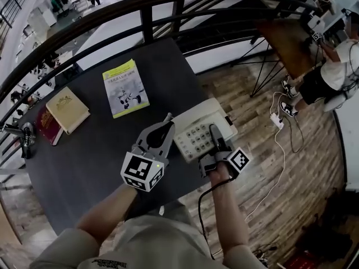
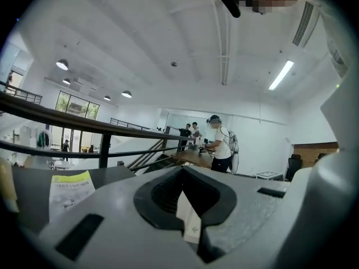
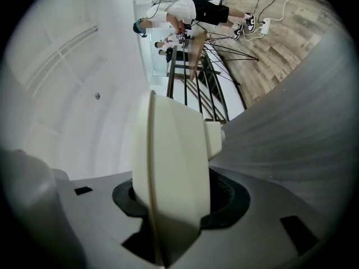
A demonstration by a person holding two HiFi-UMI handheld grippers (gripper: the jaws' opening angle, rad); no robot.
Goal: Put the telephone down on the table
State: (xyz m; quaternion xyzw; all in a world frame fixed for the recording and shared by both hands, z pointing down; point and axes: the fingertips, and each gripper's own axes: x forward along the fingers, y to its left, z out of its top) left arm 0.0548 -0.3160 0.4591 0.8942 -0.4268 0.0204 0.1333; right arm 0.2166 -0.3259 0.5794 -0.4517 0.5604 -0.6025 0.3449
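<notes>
A cream push-button telephone [image 1: 199, 130] sits at the right edge of the dark table [image 1: 95, 167]; whether it rests on the top I cannot tell. My right gripper [image 1: 216, 134] is shut on its right side, over the handset. In the right gripper view the cream body [image 3: 174, 167] fills the gap between the jaws of that gripper [image 3: 174, 209]. My left gripper [image 1: 166, 122] meets the telephone's left corner. In the left gripper view a thin cream edge [image 2: 188, 214] is pinched between the nearly shut jaws.
A yellow-green booklet [image 1: 125, 88], a tan book [image 1: 67, 109] and a red book [image 1: 47, 126] lie on the table's left half. A black curved railing [image 1: 146, 15] runs behind the table. To the right, a power strip [image 1: 276, 120] lies on wooden floor near a seated person [image 1: 336, 66].
</notes>
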